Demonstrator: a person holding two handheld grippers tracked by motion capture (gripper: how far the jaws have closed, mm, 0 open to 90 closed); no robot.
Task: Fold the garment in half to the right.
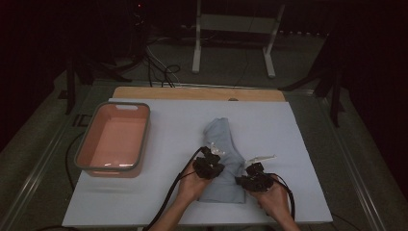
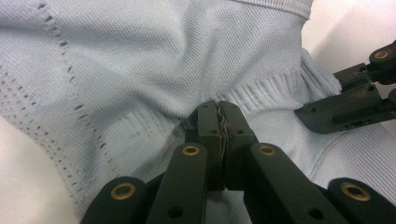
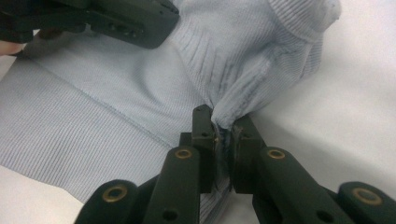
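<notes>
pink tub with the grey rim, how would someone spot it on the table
Look at the white rectangular table top and go to its left side. The pink rectangular plastic tub with a grey rim sits there, the only container, apart from the pale blue knitted garment.

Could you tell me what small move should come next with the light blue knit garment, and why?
Probably lift both grippers together and carry the near edge away from the person to fold it. The left gripper and the right gripper are each shut on a pinch of the light blue knit garment, which lies on the white table.
</notes>
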